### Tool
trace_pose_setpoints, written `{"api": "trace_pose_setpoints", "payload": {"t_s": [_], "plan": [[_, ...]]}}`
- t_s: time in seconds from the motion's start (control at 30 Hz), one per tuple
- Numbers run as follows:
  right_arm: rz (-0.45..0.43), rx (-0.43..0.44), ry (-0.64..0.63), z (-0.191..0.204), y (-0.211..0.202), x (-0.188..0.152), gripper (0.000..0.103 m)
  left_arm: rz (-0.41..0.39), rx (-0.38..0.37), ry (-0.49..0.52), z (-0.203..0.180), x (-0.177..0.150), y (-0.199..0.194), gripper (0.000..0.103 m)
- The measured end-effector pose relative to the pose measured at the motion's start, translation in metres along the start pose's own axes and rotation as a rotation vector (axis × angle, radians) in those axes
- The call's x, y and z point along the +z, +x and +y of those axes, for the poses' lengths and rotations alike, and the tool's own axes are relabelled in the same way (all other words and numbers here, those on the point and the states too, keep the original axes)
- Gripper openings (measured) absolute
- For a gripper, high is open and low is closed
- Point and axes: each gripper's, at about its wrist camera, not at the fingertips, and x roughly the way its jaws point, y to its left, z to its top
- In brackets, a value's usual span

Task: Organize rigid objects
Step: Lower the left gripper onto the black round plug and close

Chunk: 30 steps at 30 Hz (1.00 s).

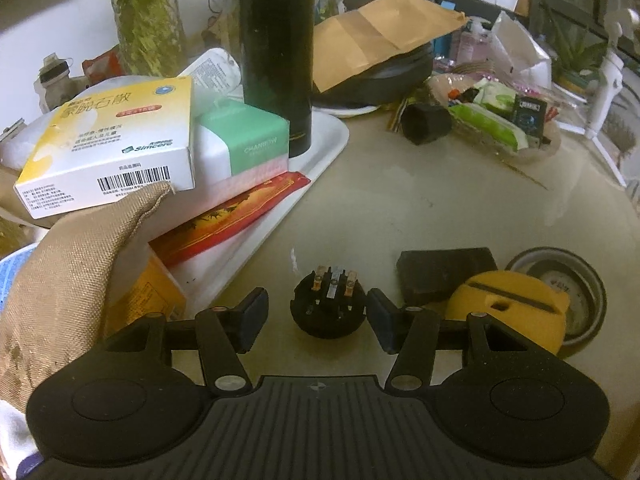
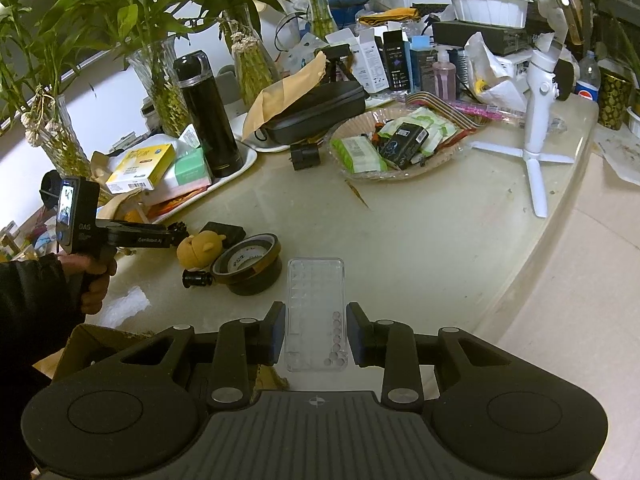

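1 black plug [image 1: 329,307] betw spread left claw [image 1: 318,317], 1 clear case [image 2: 316,314] betw spread right claw [image 2: 316,334]

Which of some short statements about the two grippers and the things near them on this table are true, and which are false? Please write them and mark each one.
1. The left gripper is shut on the black plug. False: its jaws stand open on either side of it.
2. The clear plastic case lies between the right gripper fingers. True.
3. The black flask lies on its side. False: it stands upright on the white tray.
4. The yellow toy is beside the tape roll. True.
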Motion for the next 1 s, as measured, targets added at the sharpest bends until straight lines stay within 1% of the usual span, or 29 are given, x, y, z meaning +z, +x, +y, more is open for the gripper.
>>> {"api": "trace_pose_setpoints", "payload": {"t_s": [0.03,0.3,0.43,0.6,0.73,0.83,0.93,1.0], "plan": [[-0.001,0.0,0.0,0.0,0.0,0.0,0.035,-0.003,-0.01,-0.003,0.0,0.0,-0.001,0.04],[-0.003,0.004,0.001,0.0,-0.001,0.0,0.035,-0.012,-0.009,-0.007,0.0,0.0,-0.011,0.04],[-0.001,0.009,0.006,-0.001,-0.002,-0.001,0.035,-0.026,-0.015,-0.016,-0.001,0.001,-0.024,0.04],[0.007,0.019,-0.014,0.002,-0.002,-0.001,0.035,-0.016,-0.009,-0.032,-0.003,0.0,-0.039,0.04],[0.02,0.026,-0.04,0.006,0.001,0.0,0.035,-0.026,0.012,-0.03,-0.009,-0.001,-0.056,0.04],[0.031,0.023,-0.064,0.01,0.002,0.001,0.035,-0.035,0.019,-0.054,-0.012,-0.001,-0.07,0.04],[0.036,0.021,-0.079,0.015,0.002,0.003,0.035,-0.04,0.007,-0.068,-0.016,-0.001,-0.084,0.04],[0.04,0.029,-0.08,0.019,0.001,0.003,0.035,-0.047,0.006,-0.058,-0.02,-0.002,-0.094,0.04]]}}
